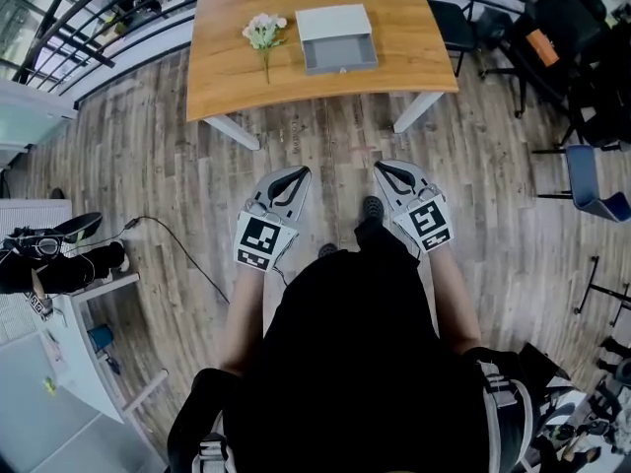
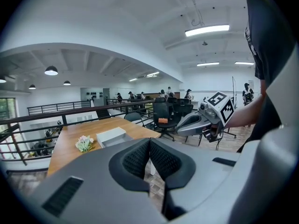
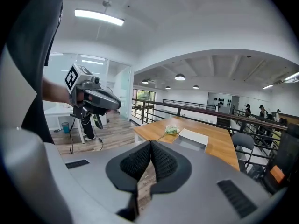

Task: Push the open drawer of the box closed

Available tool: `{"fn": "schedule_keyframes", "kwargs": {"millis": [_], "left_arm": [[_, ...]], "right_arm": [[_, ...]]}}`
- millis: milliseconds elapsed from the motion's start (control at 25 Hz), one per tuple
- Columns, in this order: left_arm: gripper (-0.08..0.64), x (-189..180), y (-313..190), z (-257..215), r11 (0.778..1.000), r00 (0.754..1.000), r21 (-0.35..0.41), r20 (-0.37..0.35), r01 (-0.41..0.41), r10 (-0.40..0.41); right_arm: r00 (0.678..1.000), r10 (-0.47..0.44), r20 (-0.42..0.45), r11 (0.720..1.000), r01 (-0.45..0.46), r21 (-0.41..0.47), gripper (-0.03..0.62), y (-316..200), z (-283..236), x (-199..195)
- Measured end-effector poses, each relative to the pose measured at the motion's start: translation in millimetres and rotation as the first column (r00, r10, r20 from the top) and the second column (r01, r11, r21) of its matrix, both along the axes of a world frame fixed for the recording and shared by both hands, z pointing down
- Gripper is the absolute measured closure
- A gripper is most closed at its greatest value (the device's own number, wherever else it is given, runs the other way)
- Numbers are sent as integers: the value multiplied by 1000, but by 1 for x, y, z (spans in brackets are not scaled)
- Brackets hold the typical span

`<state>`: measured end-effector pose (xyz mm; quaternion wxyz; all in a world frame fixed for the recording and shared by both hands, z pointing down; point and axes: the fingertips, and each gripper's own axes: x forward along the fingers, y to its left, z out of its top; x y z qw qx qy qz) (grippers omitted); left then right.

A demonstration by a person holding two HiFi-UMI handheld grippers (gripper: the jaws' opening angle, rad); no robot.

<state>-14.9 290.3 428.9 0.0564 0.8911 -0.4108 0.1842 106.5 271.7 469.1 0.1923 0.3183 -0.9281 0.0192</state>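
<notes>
Both grippers are hanging over the wooden floor (image 1: pixel 148 166), short of the table (image 1: pixel 325 92) and well apart from everything on it.

- The left gripper (image 1: pixel 299 173) is clenched: in the left gripper view its ribbed pads (image 2: pixel 140 155) are pressing together with nothing between them.
- The right gripper (image 1: pixel 381 168) is likewise clenched and empty, its pads (image 3: pixel 161 160) meeting along one line.

The box (image 1: pixel 335 20) is sitting on the table, set back from the near edge. Its grey drawer (image 1: pixel 338 55) is standing pulled out toward that near edge. A small bunch of flowers (image 1: pixel 264 33) is lying just beside the box, on the left, apart from it.
</notes>
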Motion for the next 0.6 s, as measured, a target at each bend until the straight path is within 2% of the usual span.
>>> {"fn": "schedule_keyframes", "kwargs": {"millis": [600], "left_arm": [[537, 47, -67, 9, 988, 988, -21, 11, 152, -152]], "right_arm": [[994, -106, 22, 994, 107, -35, 577, -86, 13, 51]]}}
